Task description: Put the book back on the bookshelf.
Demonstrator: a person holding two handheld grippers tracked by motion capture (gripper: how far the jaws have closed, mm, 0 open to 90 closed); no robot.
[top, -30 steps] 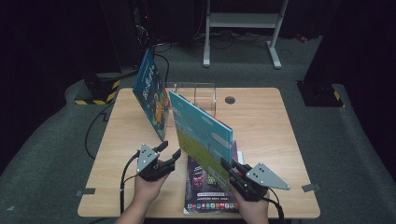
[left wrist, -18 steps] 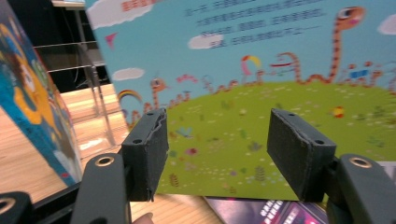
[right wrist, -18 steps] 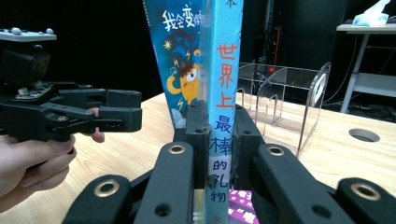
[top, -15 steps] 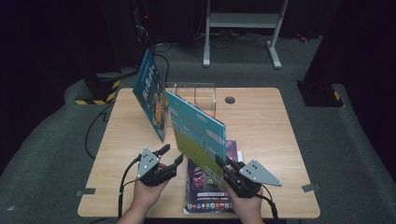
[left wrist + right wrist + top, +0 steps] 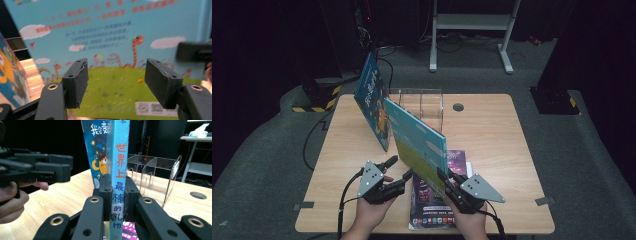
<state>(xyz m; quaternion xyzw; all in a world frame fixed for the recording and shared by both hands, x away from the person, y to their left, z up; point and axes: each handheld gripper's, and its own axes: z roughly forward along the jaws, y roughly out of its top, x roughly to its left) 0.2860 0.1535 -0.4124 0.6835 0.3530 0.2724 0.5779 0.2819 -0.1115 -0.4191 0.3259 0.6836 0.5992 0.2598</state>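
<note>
The upright blue book (image 5: 417, 142) walled off the table's (image 5: 492, 130) middle; a clear rack (image 5: 422, 102) and leaning book (image 5: 373, 105) blocked behind it, while the right side lay open.

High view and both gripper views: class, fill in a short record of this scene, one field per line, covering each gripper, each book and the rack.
Held book: light-blue picture book, upright on its edge
Right gripper: shut on its spine
Left gripper: jaws just opened, nothing between them, facing its cover
Second book: blue cartoon book, leaning by the clear acrylic rack
Third book: dark purple book, flat on the wooden table
</note>
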